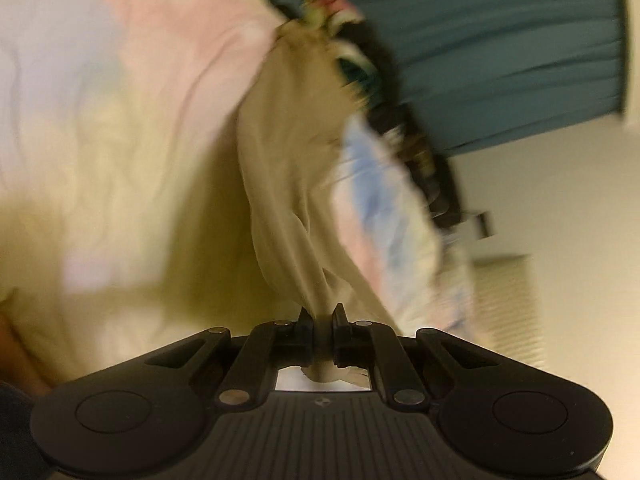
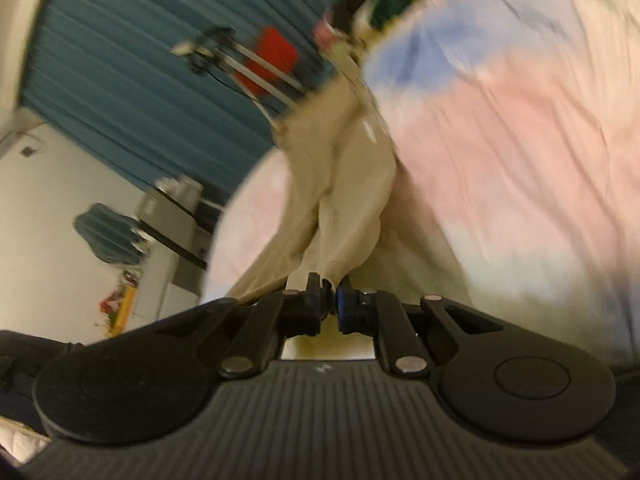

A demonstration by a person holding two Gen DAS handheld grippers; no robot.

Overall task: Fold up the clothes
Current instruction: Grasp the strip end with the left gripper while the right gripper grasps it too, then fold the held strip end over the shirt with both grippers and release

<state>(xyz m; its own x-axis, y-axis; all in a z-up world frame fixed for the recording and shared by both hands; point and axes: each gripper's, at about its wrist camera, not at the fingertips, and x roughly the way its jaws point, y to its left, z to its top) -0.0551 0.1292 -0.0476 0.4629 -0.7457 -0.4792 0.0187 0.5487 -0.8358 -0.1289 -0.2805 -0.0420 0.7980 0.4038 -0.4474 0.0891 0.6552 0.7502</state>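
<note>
A beige garment (image 1: 288, 168) hangs stretched away from my left gripper (image 1: 322, 316), which is shut on a pinch of its cloth. In the right wrist view the same beige garment (image 2: 344, 192) runs up from my right gripper (image 2: 329, 286), also shut on a bunched fold of it. Both views are blurred by motion. Under the garment lies a pastel pink, blue and yellow bedspread (image 1: 100, 120) (image 2: 500, 140). The garment's far end is lost among other clothes.
A pile of dark and patterned clothes (image 1: 376, 80) lies at the bed's far edge. Teal curtains (image 1: 500, 40) (image 2: 132, 80) hang behind. A red object on a metal stand (image 2: 272, 60), a grey cabinet (image 2: 172, 240) and a pale wall (image 1: 560, 200) are around the bed.
</note>
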